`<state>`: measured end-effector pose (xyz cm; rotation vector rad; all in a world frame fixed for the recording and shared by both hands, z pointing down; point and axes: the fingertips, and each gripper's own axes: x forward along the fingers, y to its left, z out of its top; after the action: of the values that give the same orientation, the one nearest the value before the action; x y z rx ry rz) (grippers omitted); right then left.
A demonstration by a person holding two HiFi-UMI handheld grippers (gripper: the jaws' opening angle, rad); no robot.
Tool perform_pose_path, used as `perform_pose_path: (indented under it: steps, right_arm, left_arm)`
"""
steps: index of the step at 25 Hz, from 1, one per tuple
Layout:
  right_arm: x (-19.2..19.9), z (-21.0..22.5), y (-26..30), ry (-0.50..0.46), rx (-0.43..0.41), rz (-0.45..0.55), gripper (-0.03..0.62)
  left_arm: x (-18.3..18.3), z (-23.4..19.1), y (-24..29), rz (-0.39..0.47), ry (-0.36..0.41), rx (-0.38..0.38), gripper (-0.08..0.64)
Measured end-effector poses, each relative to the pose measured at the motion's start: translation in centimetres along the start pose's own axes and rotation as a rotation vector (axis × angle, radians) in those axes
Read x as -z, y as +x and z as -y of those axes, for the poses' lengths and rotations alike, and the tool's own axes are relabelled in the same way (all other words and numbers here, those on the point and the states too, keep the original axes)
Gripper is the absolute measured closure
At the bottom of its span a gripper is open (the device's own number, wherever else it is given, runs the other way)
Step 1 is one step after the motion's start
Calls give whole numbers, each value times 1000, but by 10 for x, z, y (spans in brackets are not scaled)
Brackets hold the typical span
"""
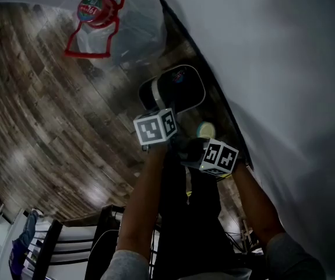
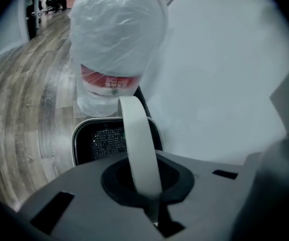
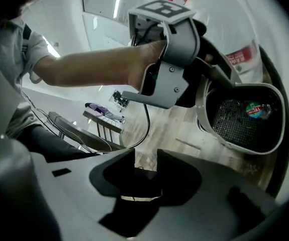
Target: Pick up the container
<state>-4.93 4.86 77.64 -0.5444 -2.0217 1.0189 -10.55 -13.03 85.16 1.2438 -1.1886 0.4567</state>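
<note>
Container (image 1: pixel 182 86) partly hidden behind left gripper (image 2: pixel 147 187), jaws clamped on its white handle (image 2: pixel 136 139); right gripper (image 3: pixel 141 177) parted, empty.

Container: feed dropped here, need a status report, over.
Left claw shut on white handle of container. Right claw open, empty. Bagged bottle just beyond; nothing seen blocking.

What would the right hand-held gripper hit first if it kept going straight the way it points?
Probably the left hand-held gripper, which crosses its line just ahead; the container sits off to the right. Depth is unclear.
</note>
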Motion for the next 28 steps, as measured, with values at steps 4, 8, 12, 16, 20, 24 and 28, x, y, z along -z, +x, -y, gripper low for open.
perform_pose_path:
  steps: [4, 8, 12, 16, 20, 24, 28]
  right_arm:
    - [7, -6, -15, 34, 59, 26, 453]
    - [-1, -1, -44, 78, 180, 102, 481]
    - [-9, 9, -79, 112, 311, 160, 538]
    - [-19, 10, -105, 166, 400, 226, 552]
    - [-43, -11, -125, 141, 423, 287, 552]
    - [-66, -39, -145, 84, 432, 288, 552]
    - [-84, -66, -166, 60, 470, 275, 552]
  left_arm:
    - [2, -2, -2, 36, -52, 35, 548]
    - [13, 5, -7, 13, -89, 71, 549]
    - [20, 11, -26, -6, -24, 69, 549]
    - [31, 17, -56, -35, -29, 60, 549]
    - [43, 13, -93, -43, -77, 35, 549]
    - [48, 13, -138, -35, -98, 23, 549]
    - [49, 27, -183, -44, -68, 19, 549]
